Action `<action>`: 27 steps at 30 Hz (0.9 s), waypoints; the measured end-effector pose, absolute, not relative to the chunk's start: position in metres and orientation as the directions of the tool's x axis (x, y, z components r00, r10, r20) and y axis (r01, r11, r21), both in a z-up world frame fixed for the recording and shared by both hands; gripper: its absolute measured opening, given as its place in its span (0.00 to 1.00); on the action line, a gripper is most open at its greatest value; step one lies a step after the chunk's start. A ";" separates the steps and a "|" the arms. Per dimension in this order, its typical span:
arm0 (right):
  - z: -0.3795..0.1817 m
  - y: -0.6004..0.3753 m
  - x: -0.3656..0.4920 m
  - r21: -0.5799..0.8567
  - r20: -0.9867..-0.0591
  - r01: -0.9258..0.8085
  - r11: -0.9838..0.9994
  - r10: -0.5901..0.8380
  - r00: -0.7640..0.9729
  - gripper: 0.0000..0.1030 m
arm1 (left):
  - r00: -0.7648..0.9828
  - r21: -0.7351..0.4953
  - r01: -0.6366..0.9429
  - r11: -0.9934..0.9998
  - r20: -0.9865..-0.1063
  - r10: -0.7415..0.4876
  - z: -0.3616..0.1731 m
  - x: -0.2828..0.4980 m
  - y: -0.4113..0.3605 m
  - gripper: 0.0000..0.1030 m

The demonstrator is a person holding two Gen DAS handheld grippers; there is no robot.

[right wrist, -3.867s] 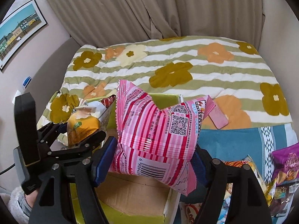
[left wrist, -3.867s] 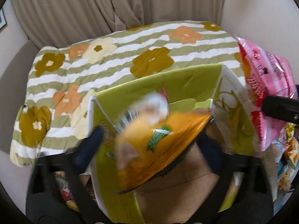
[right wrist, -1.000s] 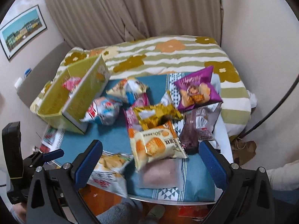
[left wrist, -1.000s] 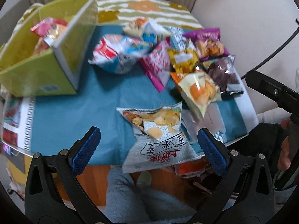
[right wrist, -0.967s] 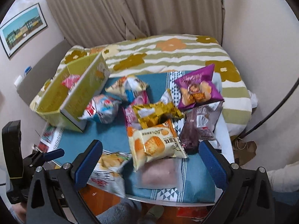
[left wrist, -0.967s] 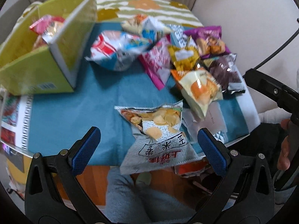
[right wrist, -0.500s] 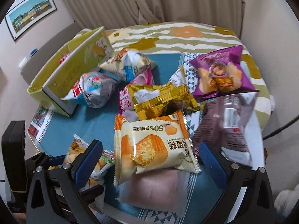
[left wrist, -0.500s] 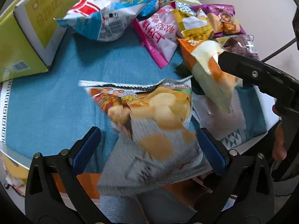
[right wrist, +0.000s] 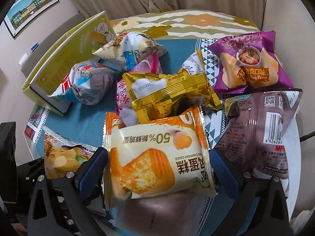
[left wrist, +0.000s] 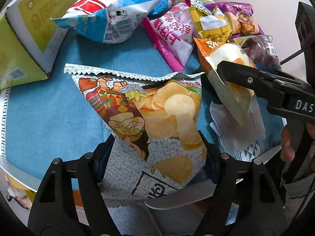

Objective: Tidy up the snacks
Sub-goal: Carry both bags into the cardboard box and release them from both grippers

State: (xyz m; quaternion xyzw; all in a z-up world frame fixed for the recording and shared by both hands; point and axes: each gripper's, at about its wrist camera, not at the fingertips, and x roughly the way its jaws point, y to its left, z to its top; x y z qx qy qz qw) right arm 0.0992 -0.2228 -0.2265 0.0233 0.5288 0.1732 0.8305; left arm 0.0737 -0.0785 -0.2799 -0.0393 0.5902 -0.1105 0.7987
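Now the left hand-held gripper [left wrist: 157,157], just closing, pinches a crinkled grey chip bag [left wrist: 149,122].

Both grippers were black plastic, blue pads [right wrist: 92,165] on jaws, silver screws [left wrist: 256,160]; white "DAS" lettering [left wrist: 304,106] on right one.

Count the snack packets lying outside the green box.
9. Near edge: grey chips bag, cake packet, clear packet beneath it. Middle: gold packet, pink packet. By the box: blue-red bag, cream bag. Right side: purple chips bag, brown packet. Others may be hidden underneath.
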 end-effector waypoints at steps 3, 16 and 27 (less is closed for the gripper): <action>-0.230 -0.223 0.103 0.221 -0.871 -0.273 0.936 0.315 0.376 1.00 | 0.276 -0.190 0.130 0.973 -0.936 -0.220 -0.280 0.077 -0.075 0.69; -0.240 -0.225 0.104 0.284 -0.860 -0.263 0.922 0.366 0.355 0.94 | 0.275 -0.176 0.124 0.977 -0.939 -0.204 -0.277 0.083 -0.080 0.68; -0.215 -0.228 0.081 0.279 -0.837 -0.256 0.925 0.365 0.407 0.80 | 0.328 -0.184 0.138 0.973 -0.919 -0.220 -0.234 0.070 -0.074 0.67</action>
